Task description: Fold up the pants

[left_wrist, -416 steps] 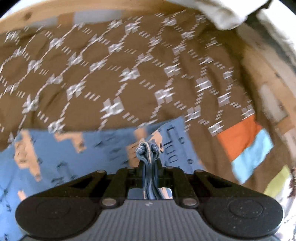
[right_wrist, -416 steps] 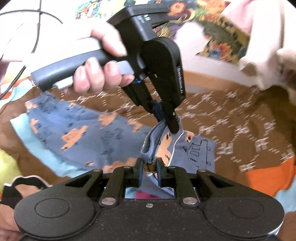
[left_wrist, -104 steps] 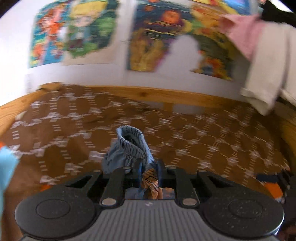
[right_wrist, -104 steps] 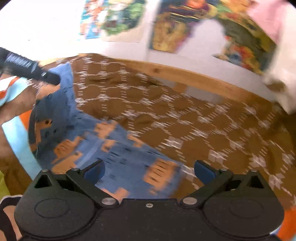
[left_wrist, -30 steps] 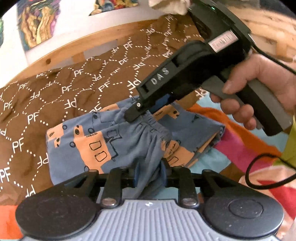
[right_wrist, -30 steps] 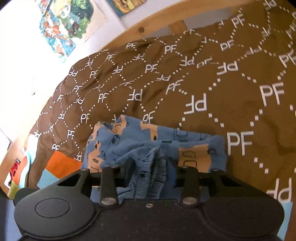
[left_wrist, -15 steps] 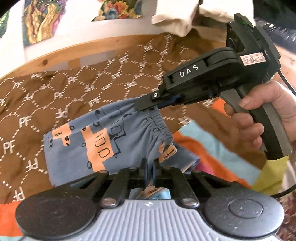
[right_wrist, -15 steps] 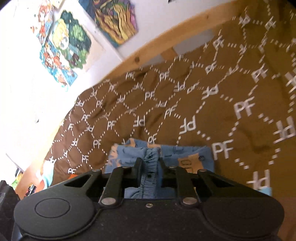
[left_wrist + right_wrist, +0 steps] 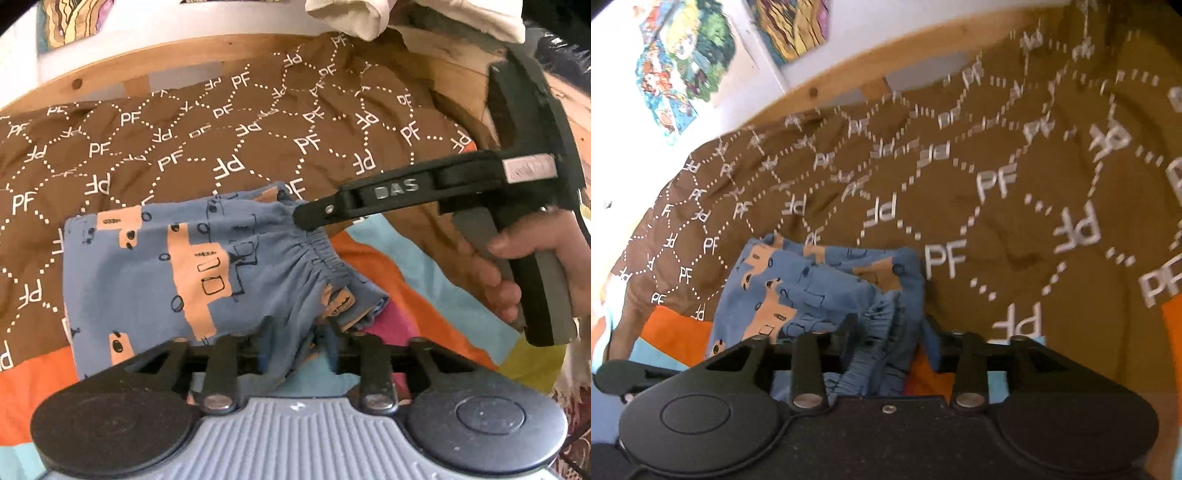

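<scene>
The blue pants (image 9: 155,280) with orange truck prints lie folded into a small rectangle on the brown "PF" bedspread (image 9: 229,140). My left gripper (image 9: 297,339) has its jaws parted, with the near waistband corner loose between the fingers. My right gripper (image 9: 306,218) comes in from the right, its tip at the far end of the elastic waistband (image 9: 325,258). In the right wrist view the pants (image 9: 798,280) lie just ahead, and my right gripper (image 9: 886,328) has parted jaws with waistband fabric lying between them.
A wooden bed rail (image 9: 184,62) runs along the back under a white wall with posters (image 9: 683,62). A striped orange, teal, pink and yellow blanket (image 9: 424,306) lies under the pants on the near right. Cream clothing (image 9: 406,14) hangs at the top right.
Both grippers were shut on the waistband half a second ago; both have parted their jaws. The pants have settled flatter onto the bed.
</scene>
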`<state>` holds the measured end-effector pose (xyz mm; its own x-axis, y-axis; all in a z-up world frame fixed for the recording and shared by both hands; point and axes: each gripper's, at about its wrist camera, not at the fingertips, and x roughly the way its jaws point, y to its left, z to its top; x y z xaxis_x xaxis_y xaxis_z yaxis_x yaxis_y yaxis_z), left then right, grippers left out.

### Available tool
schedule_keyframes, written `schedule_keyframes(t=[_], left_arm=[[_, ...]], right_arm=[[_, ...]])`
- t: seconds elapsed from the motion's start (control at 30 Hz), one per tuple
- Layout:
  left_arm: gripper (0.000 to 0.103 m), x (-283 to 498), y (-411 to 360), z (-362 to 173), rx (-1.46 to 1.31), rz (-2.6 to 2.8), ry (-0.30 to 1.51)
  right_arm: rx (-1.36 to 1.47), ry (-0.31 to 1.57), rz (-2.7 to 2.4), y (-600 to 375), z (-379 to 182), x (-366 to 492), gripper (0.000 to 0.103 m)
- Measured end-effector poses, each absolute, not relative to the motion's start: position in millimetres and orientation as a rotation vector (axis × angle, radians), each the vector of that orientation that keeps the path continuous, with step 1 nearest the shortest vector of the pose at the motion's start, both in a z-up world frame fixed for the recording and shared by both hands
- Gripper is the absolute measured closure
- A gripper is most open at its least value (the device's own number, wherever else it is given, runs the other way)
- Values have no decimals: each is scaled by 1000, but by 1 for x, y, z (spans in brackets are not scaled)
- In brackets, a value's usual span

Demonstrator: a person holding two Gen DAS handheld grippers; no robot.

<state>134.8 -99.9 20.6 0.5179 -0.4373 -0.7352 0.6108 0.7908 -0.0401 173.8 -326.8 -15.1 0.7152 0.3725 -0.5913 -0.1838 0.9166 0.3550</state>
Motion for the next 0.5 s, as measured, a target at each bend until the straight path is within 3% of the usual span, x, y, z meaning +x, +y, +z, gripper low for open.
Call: schedule_keyframes(t=[0.1, 0.2, 0.3, 0.5], left_arm=[[42, 129, -92, 33, 214, -606, 786], [28, 130, -79, 45, 134, -545, 777], [7, 137, -64, 51, 71, -427, 762], [0, 162, -44, 47, 66, -166, 751]], right_arm=[[245, 647, 257, -329, -7, 159, 20], [191, 580, 174, -330, -2, 144, 5], [156, 539, 107, -327, -4, 135, 1], [88, 515, 97, -308, -13, 132, 1]])
